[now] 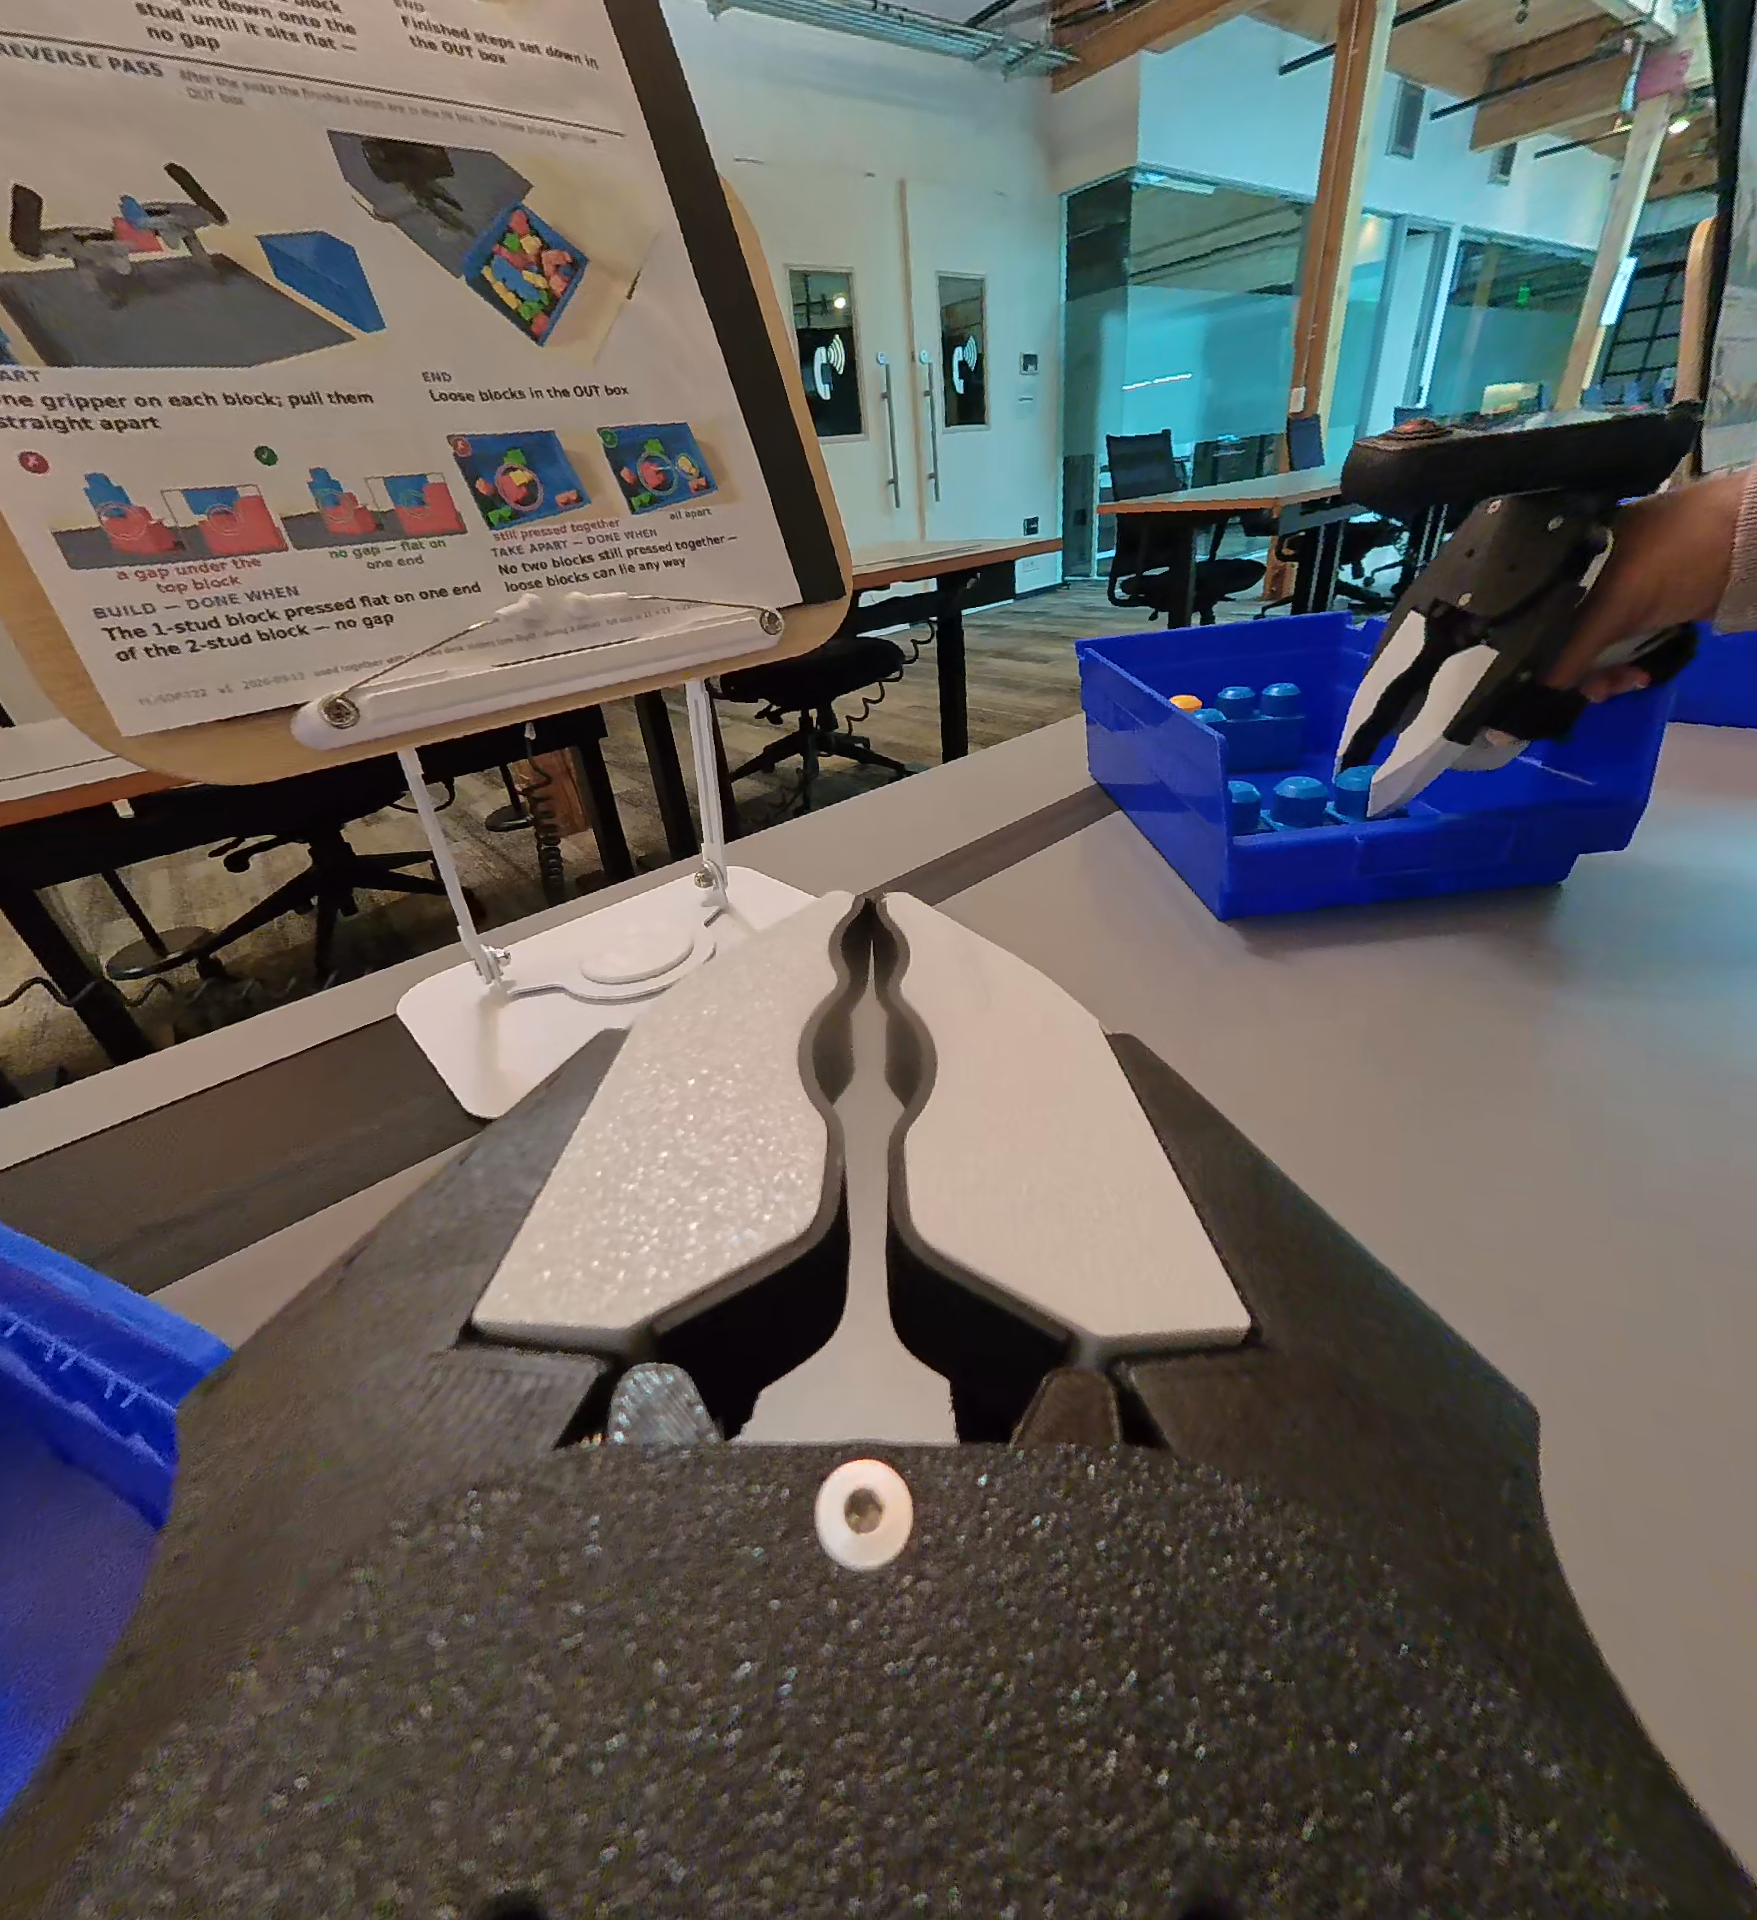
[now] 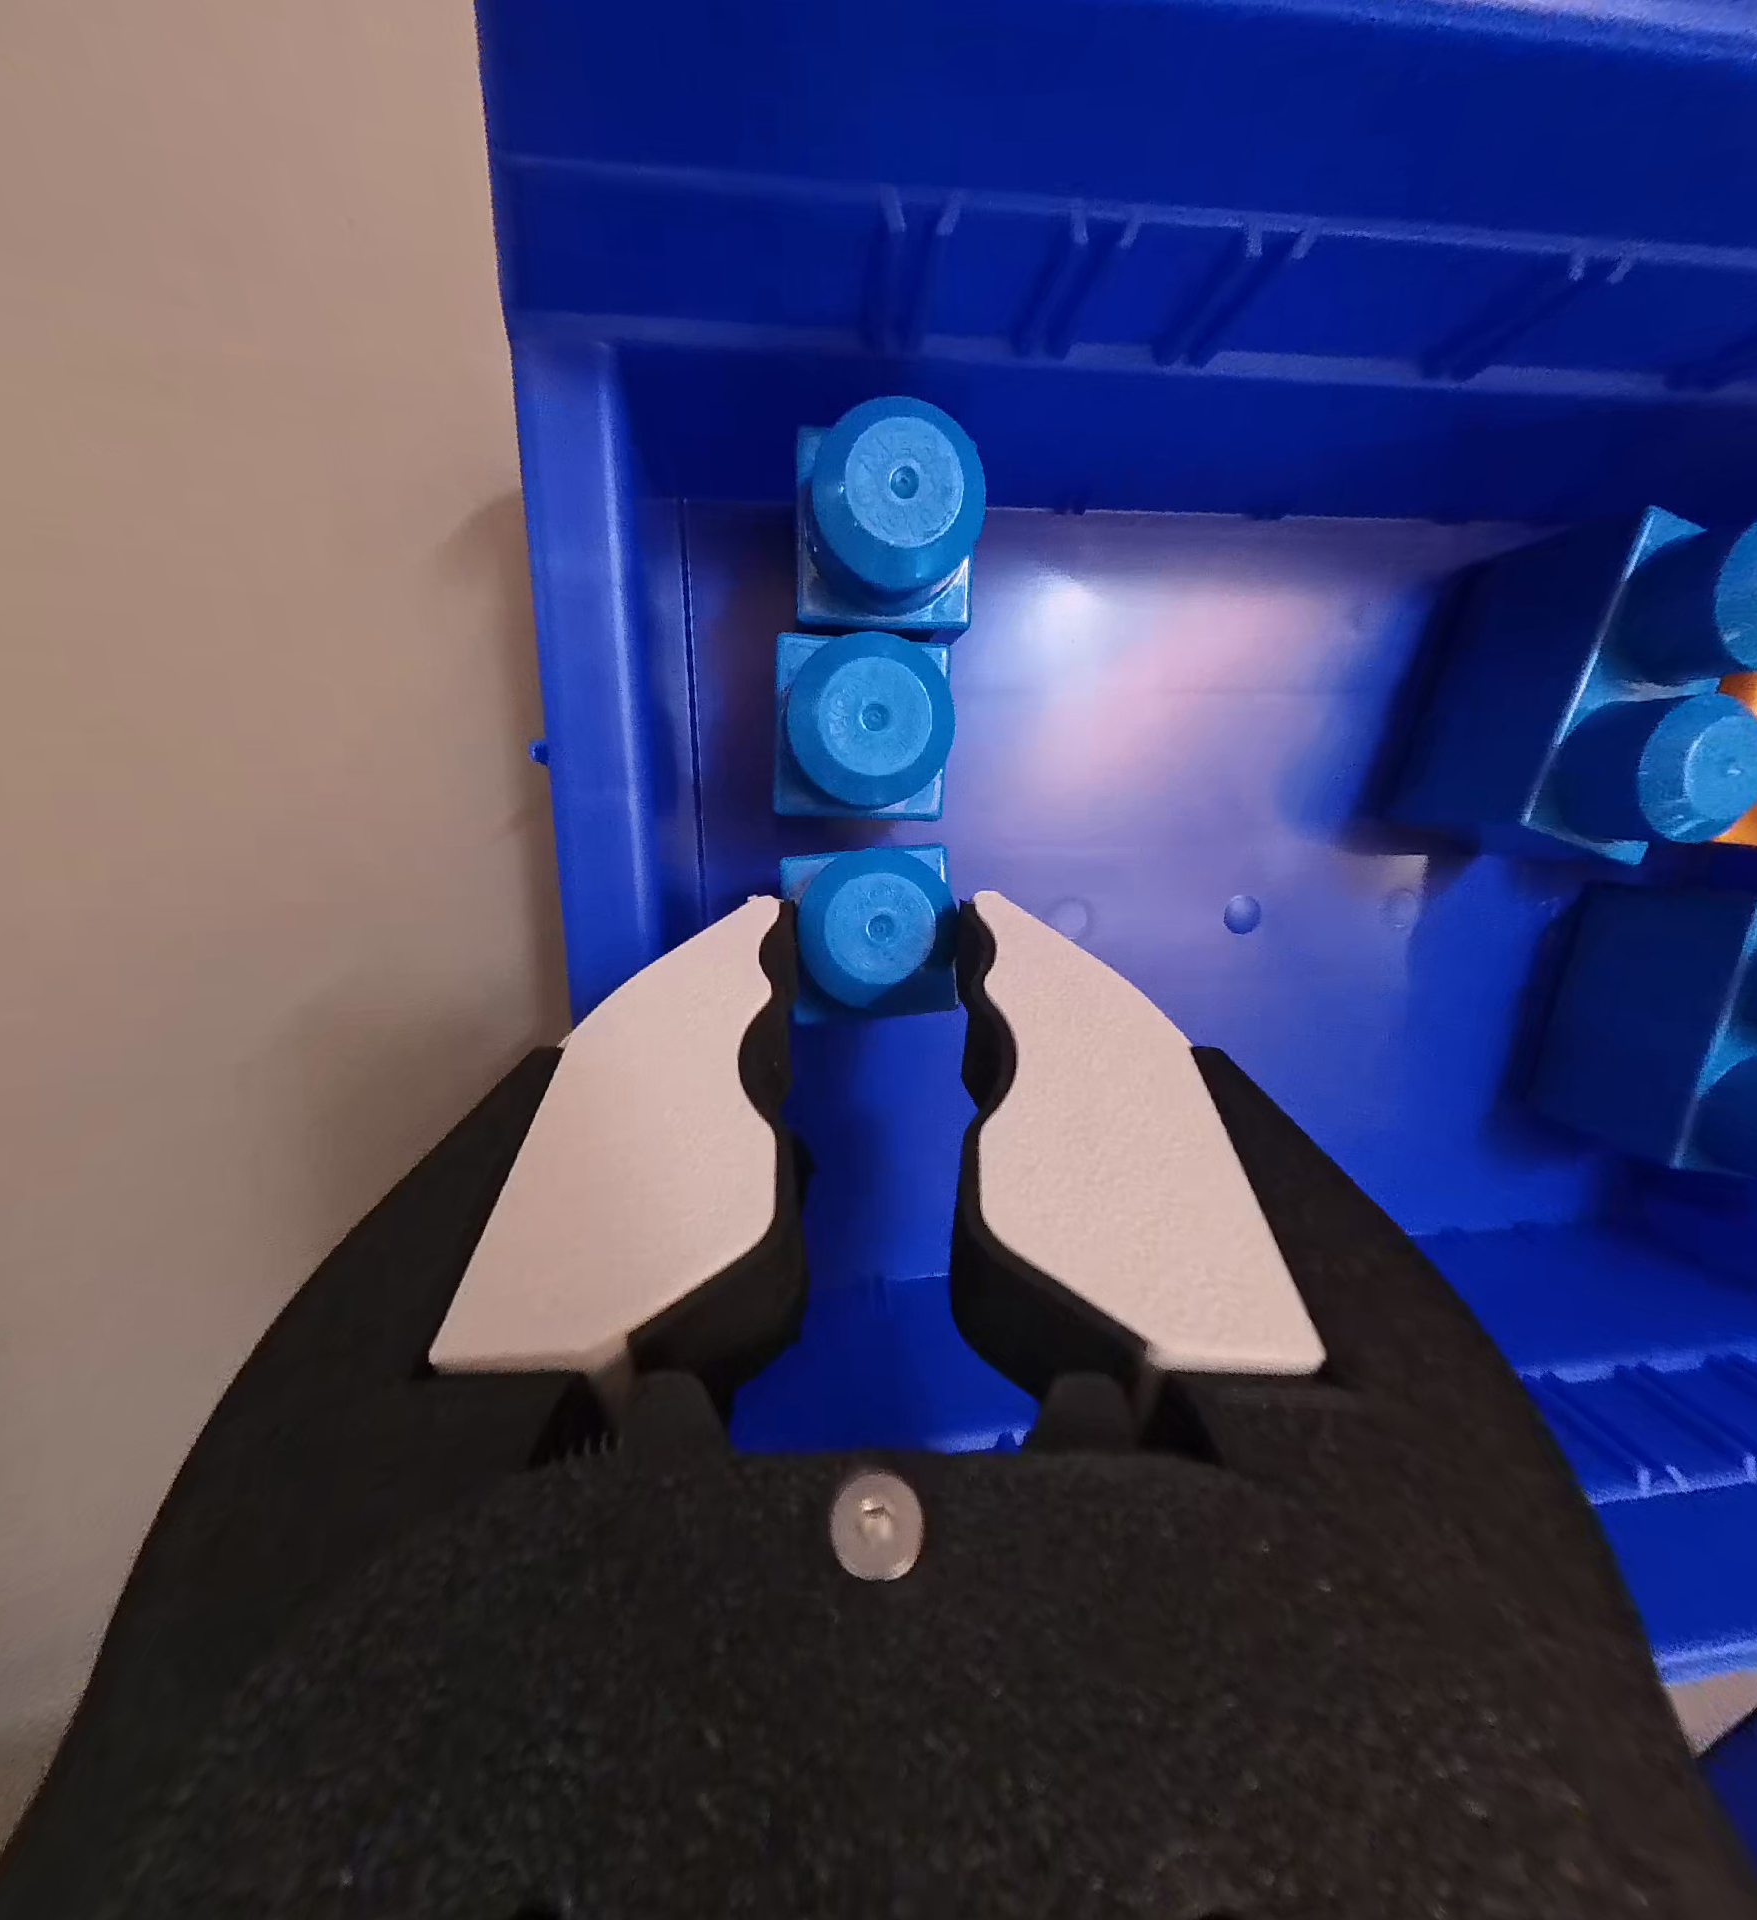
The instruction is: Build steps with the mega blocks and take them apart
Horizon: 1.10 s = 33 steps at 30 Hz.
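Right gripper [image 2: 874,909]: fingers pinch the nearest one-stud blue block [image 2: 874,935], frame centre; blue bin [image 2: 1165,260]
Left gripper [image 1: 872,914]: fingers nearly closed, empty, over grey table [image 1: 1425,1091]

The left claw [image 1: 872,920] hovers nearly closed above the grey desk [image 1: 1373,1091], while far right the right claw [image 1: 1373,779] dips into a blue bin [image 1: 1373,873] of blue blocks [image 1: 1300,800], beside an instruction stand [image 1: 583,977].
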{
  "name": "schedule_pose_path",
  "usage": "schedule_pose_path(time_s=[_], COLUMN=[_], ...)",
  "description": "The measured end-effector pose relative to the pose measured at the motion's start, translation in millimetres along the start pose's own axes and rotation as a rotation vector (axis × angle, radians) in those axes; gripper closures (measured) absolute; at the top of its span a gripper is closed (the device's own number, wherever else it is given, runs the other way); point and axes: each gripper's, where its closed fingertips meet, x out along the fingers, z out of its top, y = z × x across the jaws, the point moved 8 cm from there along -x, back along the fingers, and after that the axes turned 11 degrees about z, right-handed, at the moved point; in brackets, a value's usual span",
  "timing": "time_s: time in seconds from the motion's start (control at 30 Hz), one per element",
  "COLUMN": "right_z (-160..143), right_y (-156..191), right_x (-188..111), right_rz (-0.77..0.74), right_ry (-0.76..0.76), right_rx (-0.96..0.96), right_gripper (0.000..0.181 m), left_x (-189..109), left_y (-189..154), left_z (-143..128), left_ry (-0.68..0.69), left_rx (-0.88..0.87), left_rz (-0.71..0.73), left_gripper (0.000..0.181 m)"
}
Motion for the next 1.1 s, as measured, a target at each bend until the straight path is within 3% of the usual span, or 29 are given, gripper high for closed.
schedule_pose_path(time_s=[0.5,0.83,0.9,1.0,1.1], right_z=[1.6,7.8,7.9,17.5,47.1], right_y=[2.0,0.4,0.5,3.0,23.8], right_x=[5.7,8.2,5.7,-13.9,-47.9], right_rz=[0.012,0.023,0.031,0.011,-0.024], right_ry=[0.118,0.083,0.083,-0.001,-0.261], right_rx=[0.038,0.02,0.012,0.0,-0.031], right_gripper=[0.149,0.149,0.143,0.138,0.141], left_x=[-1.3,-1.3,-1.4,-1.7,-2.1], left_y=[-1.5,-1.2,-0.3,0.9,1.9], left_z=[1.5,1.1,1.1,1.2,2.0], left_ry=[-0.004,-0.001,-0.002,-0.002,0.003], left_rx=[0.018,0.022,0.02,0.015,0.002], left_rz=[-0.005,-0.009,-0.006,-0.002,0.001], left_gripper=[0.181,0.181,0.181,0.181,0.181])
